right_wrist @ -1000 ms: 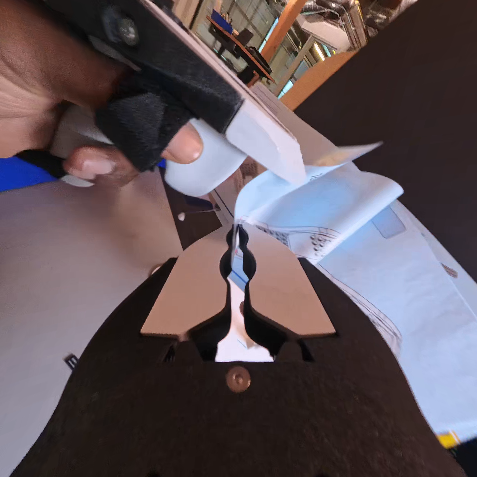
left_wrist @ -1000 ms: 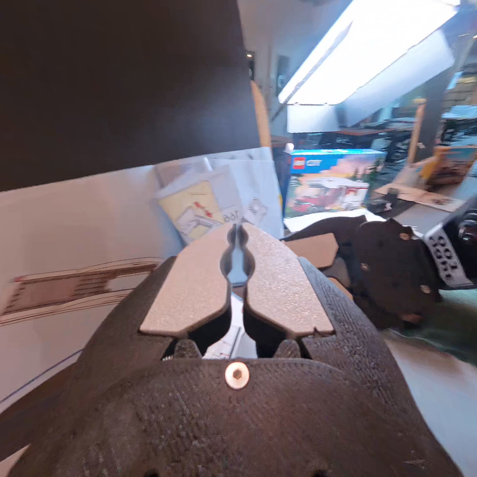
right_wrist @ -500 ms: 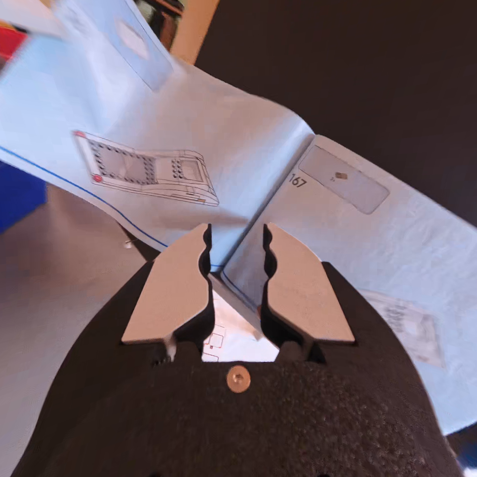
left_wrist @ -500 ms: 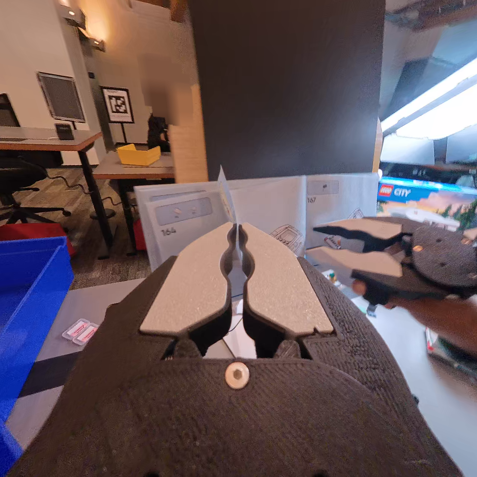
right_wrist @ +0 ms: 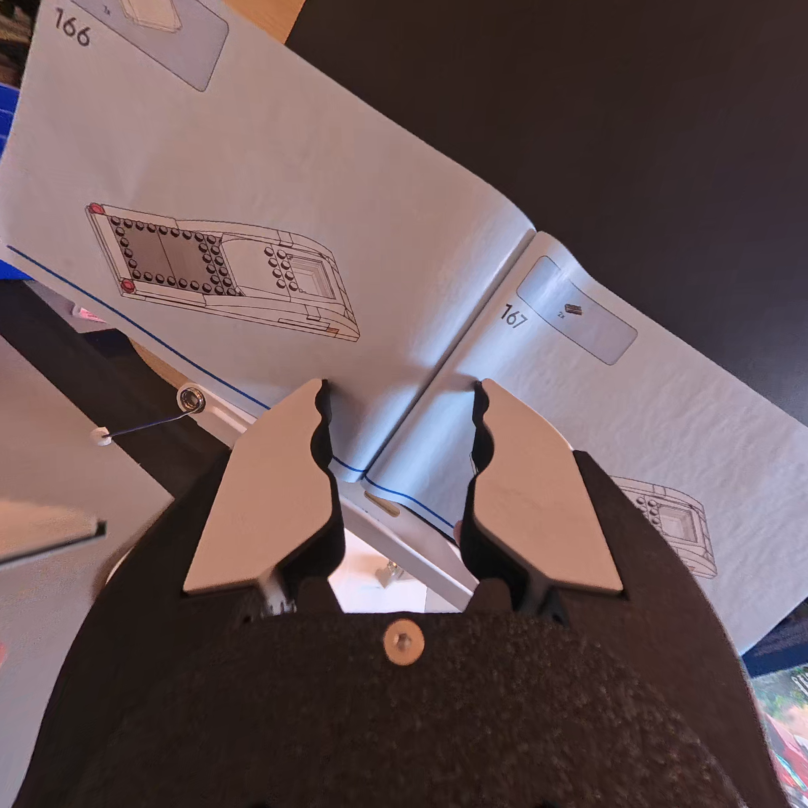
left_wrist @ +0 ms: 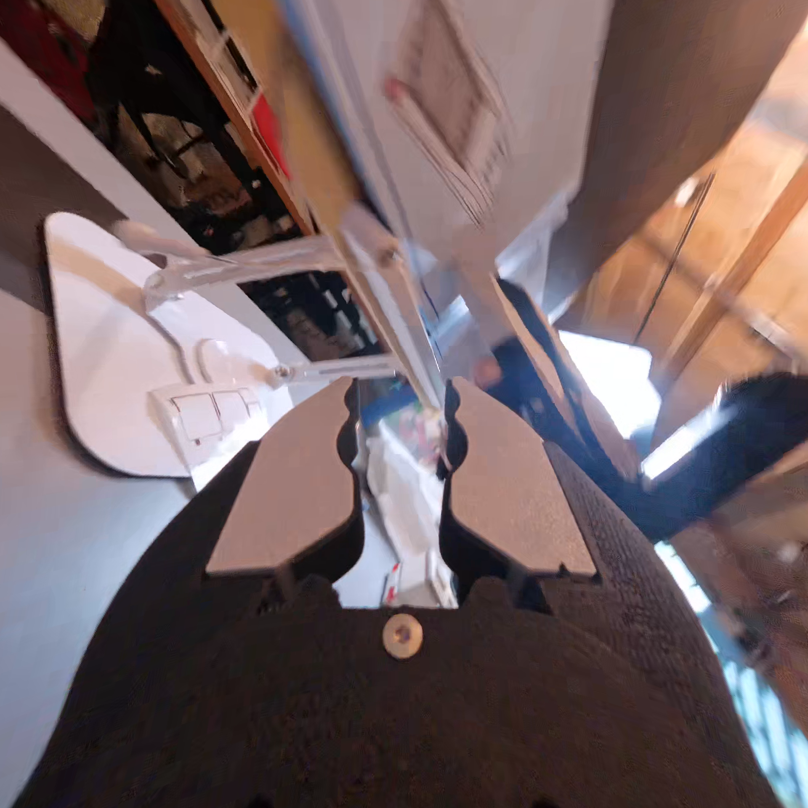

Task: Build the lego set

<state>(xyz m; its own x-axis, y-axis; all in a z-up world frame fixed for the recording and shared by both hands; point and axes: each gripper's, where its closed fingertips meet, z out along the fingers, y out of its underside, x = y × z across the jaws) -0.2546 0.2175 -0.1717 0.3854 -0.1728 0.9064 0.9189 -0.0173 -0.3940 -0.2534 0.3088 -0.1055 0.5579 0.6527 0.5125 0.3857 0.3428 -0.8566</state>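
Observation:
An open instruction booklet (right_wrist: 306,175) leans on a white stand (right_wrist: 406,542) in front of a dark board (right_wrist: 612,109). My right gripper (right_wrist: 401,384) is open wide and holds nothing. Its two fingertips sit against the pages, one on each side of the spine (right_wrist: 459,350). The left wrist view is blurred and strongly tilted. My left gripper (left_wrist: 401,387) is open. The booklet's edge (left_wrist: 426,376) runs down between its fingers, close to the right finger (left_wrist: 494,472), and is not pinched. The booklet's pages (left_wrist: 437,109) rise above it.
The stand's white base (left_wrist: 109,350) and arms lie left of the left gripper. The other gripper's finger (left_wrist: 538,350) shows just to the right. A metal nut with a thin wire (right_wrist: 190,398) sits on the stand. A blue bin (right_wrist: 6,109) and a colourful box (right_wrist: 787,721) are at the edges.
My left jaws were shut on a page and have opened; the left view has swung and tilted sharply. My right jaws let go of a page, widened further and now sit at the spine.

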